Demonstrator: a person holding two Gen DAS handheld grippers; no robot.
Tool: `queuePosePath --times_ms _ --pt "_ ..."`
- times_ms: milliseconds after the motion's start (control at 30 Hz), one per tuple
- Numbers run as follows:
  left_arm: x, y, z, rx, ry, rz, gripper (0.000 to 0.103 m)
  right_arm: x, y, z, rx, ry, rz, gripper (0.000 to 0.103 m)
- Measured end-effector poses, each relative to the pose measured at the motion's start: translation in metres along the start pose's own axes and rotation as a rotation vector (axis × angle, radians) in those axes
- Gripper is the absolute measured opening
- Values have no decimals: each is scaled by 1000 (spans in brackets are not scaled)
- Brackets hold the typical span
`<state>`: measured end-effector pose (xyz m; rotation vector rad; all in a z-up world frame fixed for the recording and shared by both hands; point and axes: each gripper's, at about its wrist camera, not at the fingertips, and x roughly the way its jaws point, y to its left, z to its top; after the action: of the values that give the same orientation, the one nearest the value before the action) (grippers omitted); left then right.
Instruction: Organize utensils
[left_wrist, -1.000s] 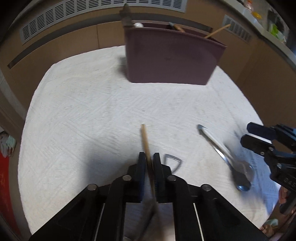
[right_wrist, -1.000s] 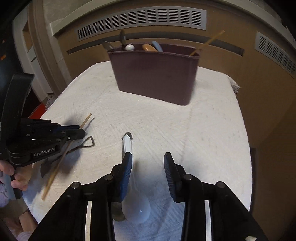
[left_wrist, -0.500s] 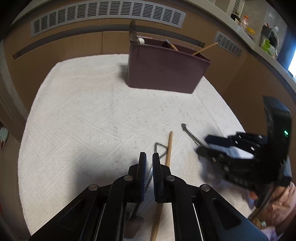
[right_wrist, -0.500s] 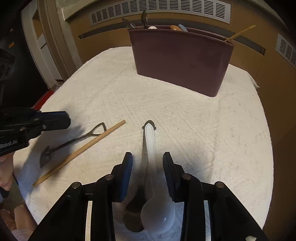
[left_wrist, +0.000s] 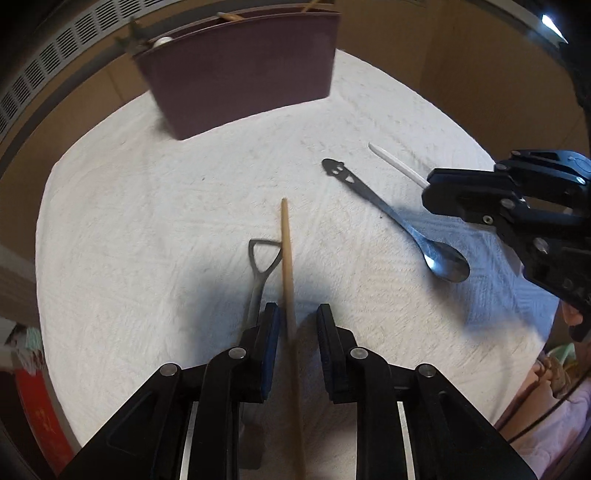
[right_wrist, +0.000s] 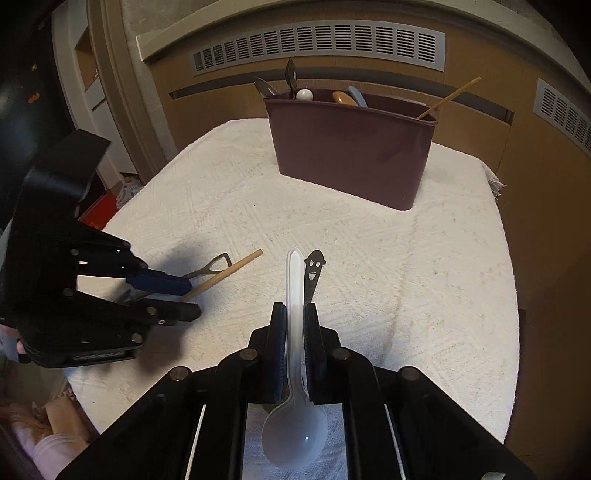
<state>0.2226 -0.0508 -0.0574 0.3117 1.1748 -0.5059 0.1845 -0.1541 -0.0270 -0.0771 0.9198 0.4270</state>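
A maroon utensil holder (right_wrist: 351, 151) stands at the back of the white cloth; it also shows in the left wrist view (left_wrist: 240, 74). My right gripper (right_wrist: 294, 314) is shut on the handle of a white plastic spoon (right_wrist: 294, 424), lifted off the cloth. A metal spoon with a smiley handle (left_wrist: 391, 218) lies beneath it. My left gripper (left_wrist: 295, 317) is open, its jaws either side of a wooden chopstick (left_wrist: 286, 251) lying on the cloth. A small metal shovel-handled spoon (left_wrist: 260, 266) lies just left of the chopstick.
The holder holds several spoons and one chopstick (right_wrist: 448, 98). The white cloth (right_wrist: 424, 277) covers the table; its edges drop off at left and right. Wooden panelling with vents (right_wrist: 317, 44) stands behind.
My right gripper has shut on the white spoon and lifted it. My left gripper has opened and now straddles the chopstick, which lay to its right half a second ago.
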Motion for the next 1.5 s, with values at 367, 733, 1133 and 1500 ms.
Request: queuePosePath --times_ms 367,733,1133,1500 --pt "-50 20 -18 -243 -258 -83 6 -28 -18 -5 147 -102 100 8" --pt "-103 32 -16 -333 -469 -152 6 -47 -15 10 157 -167 123 8" --pt "-227 59 108 -223 -932 -125 6 -145 -33 162 34 -586 50 8" --pt "-195 101 179 -287 -995 -103 6 -93 -67 212 69 -548 31 8"
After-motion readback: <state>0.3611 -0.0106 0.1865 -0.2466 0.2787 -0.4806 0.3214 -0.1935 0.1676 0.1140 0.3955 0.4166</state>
